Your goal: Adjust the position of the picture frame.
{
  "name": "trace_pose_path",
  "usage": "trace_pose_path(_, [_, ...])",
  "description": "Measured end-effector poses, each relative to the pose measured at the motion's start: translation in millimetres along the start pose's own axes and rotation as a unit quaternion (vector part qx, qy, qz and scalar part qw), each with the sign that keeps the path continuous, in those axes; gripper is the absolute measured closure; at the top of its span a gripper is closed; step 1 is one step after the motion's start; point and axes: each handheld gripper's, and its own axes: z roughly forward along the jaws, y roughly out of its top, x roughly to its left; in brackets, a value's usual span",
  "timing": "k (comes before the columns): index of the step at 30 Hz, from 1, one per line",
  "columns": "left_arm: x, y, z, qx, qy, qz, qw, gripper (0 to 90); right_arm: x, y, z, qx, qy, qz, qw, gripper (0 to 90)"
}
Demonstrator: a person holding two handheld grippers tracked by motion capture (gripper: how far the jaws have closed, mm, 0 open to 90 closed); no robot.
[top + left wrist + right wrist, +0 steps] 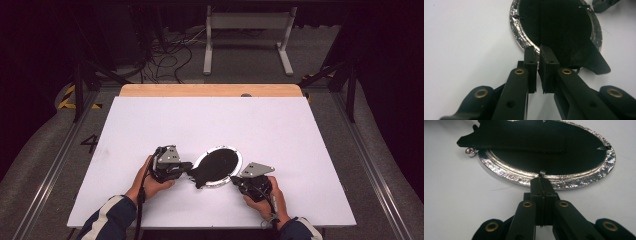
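A round disc (222,161) with a glittering silver rim (574,180) and a black middle lies on the white table. A black cloth flap (519,137) lies across part of it and sticks out past the rim (515,25) as a pointed corner (596,62). My left gripper (191,170) is at the disc's left edge. Its jaws (539,51) are pinched on a thin fold of the black cloth. At the disc's near right edge, my right gripper (232,178) is shut (541,180) on the rim, where a small silver tab curls up.
A small silver bead (470,152) lies on the table beside the rim under the flap's corner. The white tabletop (210,120) stretches bare behind the disc to a wooden strip (210,90). Cables and a white stand are on the floor beyond.
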Motion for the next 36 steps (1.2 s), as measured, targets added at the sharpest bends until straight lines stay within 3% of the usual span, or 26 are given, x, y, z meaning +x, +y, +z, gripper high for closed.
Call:
trace_pose_path(2, [1.0,-1.8,-2.2,0.001,-0.010,-0.005,0.9999,85.4,1.9,0.1,0.4,-0.001,-0.003,0.003,1.0000,90.0])
trace_pose_path(4, [0.3,-2.9,-3.0,-0.002,-0.035,-0.010,0.9994,85.4,4.5,0.7,1.2,-0.001,-0.003,-0.002,1.0000,90.0])
trace_pose_path(8, [-9.1,-1.6,-3.5,0.002,-0.057,0.013,0.9983,84.0,5.8,1.1,1.5,0.000,-0.002,-0.002,1.0000,90.0])
trace_pose_path(9, [-12.4,-1.7,-1.9,0.016,-0.063,0.016,0.9977,85.5,5.8,0.9,1.5,-0.001,-0.002,0.001,1.0000,90.0])
trace_pose_path(11, [-21.1,-3.4,-0.4,0.045,-0.029,0.056,0.9970,85.6,5.6,0.9,1.5,-0.001,-0.002,-0.001,1.0000,90.0])
trace_pose_path(12, [-22.3,-3.9,-2.6,0.044,-0.026,0.059,0.9970,84.7,5.5,0.8,1.5,-0.001,-0.001,0.000,1.0000,90.0])
trace_pose_path(15, [-16.0,-4.8,-10.0,0.021,-0.027,0.035,0.9988,84.9,6.0,0.8,1.6,-0.001,-0.003,-0.006,1.0000,90.0])
trace_pose_path(16, [-12.2,-5.1,-12.1,0.010,-0.017,0.028,0.9994,85.0,6.0,0.8,1.7,-0.001,-0.003,-0.007,1.0000,90.0])
trace_pose_path(20, [-3.3,-4.7,-11.9,-0.002,-0.002,0.011,0.9999,86.3,5.7,0.7,1.7,-0.001,-0.002,-0.006,1.0000,90.0])
trace_pose_path(27, [1.6,1.5,4.3,0.003,0.000,0.000,1.0000,88.2,4.9,1.2,1.8,0.001,0.003,-0.004,1.0000,90.0])
trace_pose_path(28, [1.7,1.5,4.8,0.001,-0.006,-0.002,1.0000,89.5,3.0,3.0,1.0,0.010,0.038,0.000,0.9992,90.0])
trace_pose_path(34, [1.2,2.3,4.9,0.005,-0.004,0.003,1.0000,89.8,12.4,3.2,0.4,0.014,0.052,-0.008,0.9985,90.0])
trace_pose_path(36, [3.5,2.2,9.2,0.025,0.002,0.000,0.9997,88.7,15.1,3.4,1.4,0.013,0.054,-0.009,0.9984,89.7])
